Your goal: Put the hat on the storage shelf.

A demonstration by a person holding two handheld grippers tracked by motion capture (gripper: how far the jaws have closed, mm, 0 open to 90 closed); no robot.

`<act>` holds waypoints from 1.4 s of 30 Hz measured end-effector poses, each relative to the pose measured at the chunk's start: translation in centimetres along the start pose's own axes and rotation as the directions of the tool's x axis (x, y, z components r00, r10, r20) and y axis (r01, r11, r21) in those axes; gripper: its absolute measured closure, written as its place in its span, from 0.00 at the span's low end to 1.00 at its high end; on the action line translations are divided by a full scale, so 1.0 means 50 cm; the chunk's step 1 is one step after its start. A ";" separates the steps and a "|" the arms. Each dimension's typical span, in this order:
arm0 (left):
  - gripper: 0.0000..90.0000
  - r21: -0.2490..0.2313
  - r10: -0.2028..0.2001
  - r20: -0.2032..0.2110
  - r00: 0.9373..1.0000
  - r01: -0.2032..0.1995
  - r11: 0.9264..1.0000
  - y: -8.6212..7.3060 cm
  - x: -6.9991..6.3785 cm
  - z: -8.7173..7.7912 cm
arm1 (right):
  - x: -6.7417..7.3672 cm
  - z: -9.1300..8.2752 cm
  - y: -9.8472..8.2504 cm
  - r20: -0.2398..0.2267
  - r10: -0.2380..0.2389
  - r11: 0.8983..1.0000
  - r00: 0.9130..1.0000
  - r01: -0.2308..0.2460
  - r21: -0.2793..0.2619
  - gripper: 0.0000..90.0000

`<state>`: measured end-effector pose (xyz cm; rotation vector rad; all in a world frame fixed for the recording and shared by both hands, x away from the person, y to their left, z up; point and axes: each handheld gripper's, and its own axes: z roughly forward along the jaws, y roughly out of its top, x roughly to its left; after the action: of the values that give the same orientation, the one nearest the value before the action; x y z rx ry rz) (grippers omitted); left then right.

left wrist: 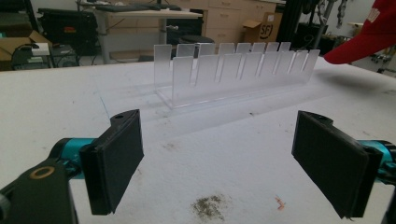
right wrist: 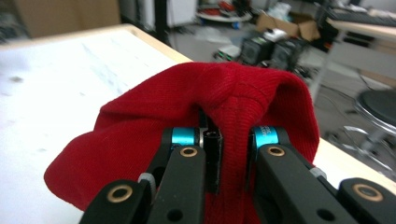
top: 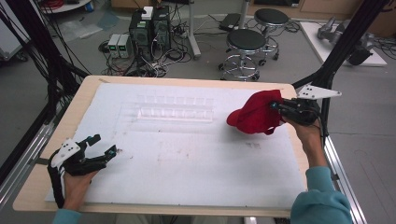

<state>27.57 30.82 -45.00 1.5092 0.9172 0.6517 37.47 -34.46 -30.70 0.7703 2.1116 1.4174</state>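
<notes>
Clear slotted rack (top: 175, 108) standing across the far middle of the tabletop (top: 187, 158), red cap (top: 256, 113) hanging beside its right end, near half lying open

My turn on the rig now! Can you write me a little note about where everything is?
Right tool: shut on the red cap, holding it above the table's right side.
Left tool: open, holding nothing, low over the white mat at the near left.
Clear slotted rack: on the mat at the far middle, nothing in it.
Done: cap picked up.
Left: probably setting the cap down; where is not clear.
</notes>
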 end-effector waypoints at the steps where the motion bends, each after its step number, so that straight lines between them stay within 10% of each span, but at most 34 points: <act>1: 0.19 0.002 -0.007 0.001 1.000 0.007 1.000 0.000 0.001 0.000 | 0.000 0.000 0.000 0.000 0.000 1.000 1.000 0.000 0.000 0.96; 9: 0.19 0.016 0.019 0.024 1.000 -0.020 1.000 0.032 -0.003 0.002 | 0.049 0.001 0.046 -0.147 -0.068 0.996 0.987 0.058 -0.074 0.96; 24: 0.19 0.046 0.079 0.115 0.990 -0.085 0.995 0.133 -0.042 0.024 | 0.133 0.088 0.107 -0.368 -0.132 0.988 0.920 0.094 -0.119 0.96; 31: 0.19 0.065 0.087 0.229 0.970 -0.104 0.992 0.191 -0.060 0.052 | 0.160 0.117 0.117 -0.420 -0.145 0.988 0.896 0.109 -0.109 0.96; 38: 0.19 0.074 0.116 0.367 0.923 -0.154 0.985 0.251 -0.093 0.084 | 0.186 0.144 0.130 -0.482 -0.161 0.986 0.862 0.124 -0.108 0.96; 42: 0.19 0.078 0.116 0.404 0.907 -0.161 0.984 0.269 -0.108 0.100 | 0.205 0.169 0.144 -0.513 -0.190 0.982 0.837 0.151 -0.117 0.96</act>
<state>31.28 23.61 -31.97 1.7372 0.5415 0.3741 36.93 -19.66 -27.73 0.1559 2.4286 1.7335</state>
